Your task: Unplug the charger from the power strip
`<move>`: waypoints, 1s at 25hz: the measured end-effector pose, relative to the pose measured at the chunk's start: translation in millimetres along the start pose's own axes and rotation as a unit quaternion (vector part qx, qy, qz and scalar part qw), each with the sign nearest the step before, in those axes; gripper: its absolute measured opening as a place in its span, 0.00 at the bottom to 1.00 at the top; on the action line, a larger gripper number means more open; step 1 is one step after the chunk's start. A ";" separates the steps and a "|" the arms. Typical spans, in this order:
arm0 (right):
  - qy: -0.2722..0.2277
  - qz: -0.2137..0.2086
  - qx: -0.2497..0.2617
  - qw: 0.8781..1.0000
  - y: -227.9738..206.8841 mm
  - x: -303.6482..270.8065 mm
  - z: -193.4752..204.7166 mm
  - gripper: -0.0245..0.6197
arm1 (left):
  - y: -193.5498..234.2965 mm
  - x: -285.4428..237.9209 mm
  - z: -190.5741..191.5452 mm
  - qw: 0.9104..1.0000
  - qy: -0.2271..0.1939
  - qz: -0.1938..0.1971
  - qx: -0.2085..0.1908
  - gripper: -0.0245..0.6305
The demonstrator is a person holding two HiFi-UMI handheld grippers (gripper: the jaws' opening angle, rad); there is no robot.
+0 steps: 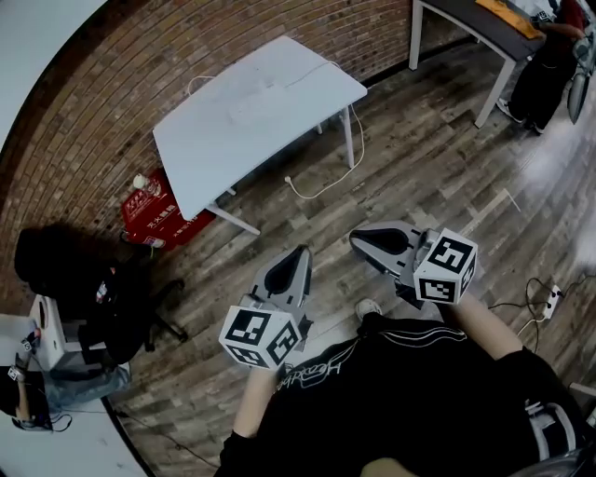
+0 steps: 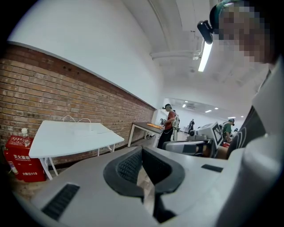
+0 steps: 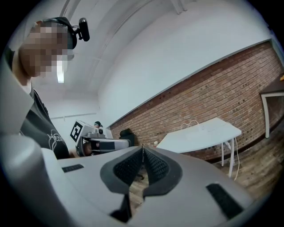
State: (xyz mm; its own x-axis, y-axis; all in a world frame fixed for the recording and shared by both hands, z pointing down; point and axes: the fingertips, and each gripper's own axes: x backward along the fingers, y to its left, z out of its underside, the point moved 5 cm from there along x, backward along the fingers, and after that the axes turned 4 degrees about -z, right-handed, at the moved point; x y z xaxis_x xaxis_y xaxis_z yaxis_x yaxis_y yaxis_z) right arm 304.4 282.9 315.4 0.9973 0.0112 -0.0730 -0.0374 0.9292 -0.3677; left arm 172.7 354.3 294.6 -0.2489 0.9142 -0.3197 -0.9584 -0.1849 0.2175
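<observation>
A white table (image 1: 261,102) stands against the brick wall. On its top lies a pale, faint power strip (image 1: 250,110), and a white cable (image 1: 321,186) hangs from it to the wooden floor. The charger is too small to make out. My left gripper (image 1: 301,252) and right gripper (image 1: 356,240) are both held over the floor, well short of the table, shut with nothing between the jaws. The left gripper view shows its shut jaws (image 2: 142,149) with the table (image 2: 71,138) far off at left. In the right gripper view the shut tips (image 3: 143,147) point beside the table (image 3: 204,135).
A red case of water bottles (image 1: 156,214) sits under the table's left end. A black chair with bags (image 1: 88,279) stands at left. A second table (image 1: 470,23) and a person (image 1: 549,65) are at the far right. Another power strip (image 1: 552,300) lies on the floor at right.
</observation>
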 end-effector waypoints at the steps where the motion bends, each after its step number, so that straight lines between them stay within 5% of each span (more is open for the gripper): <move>1: -0.002 -0.003 0.001 1.000 -10.3 -0.2 -4.6 0.04 | 1.7 -10.6 -4.9 1.000 0.000 0.000 -0.003 0.04; 13: -0.018 -0.007 0.040 0.999 -78.1 -4.3 -62.4 0.04 | 14.9 -71.0 -58.8 0.999 -0.020 -0.029 -0.037 0.04; 25: -0.015 0.023 0.047 0.999 -119.1 -43.7 -72.2 0.04 | 73.2 -99.5 -70.4 0.999 -0.025 -0.023 -0.037 0.04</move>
State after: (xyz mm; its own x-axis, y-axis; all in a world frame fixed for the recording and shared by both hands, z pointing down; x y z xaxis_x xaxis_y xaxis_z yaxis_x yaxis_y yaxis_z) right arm 260.6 145.1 295.4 0.9961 0.0646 -0.0604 -0.0789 0.9578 -0.2765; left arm 117.5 224.3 277.5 -0.1992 0.9388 -0.2811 -0.9768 -0.1672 0.1339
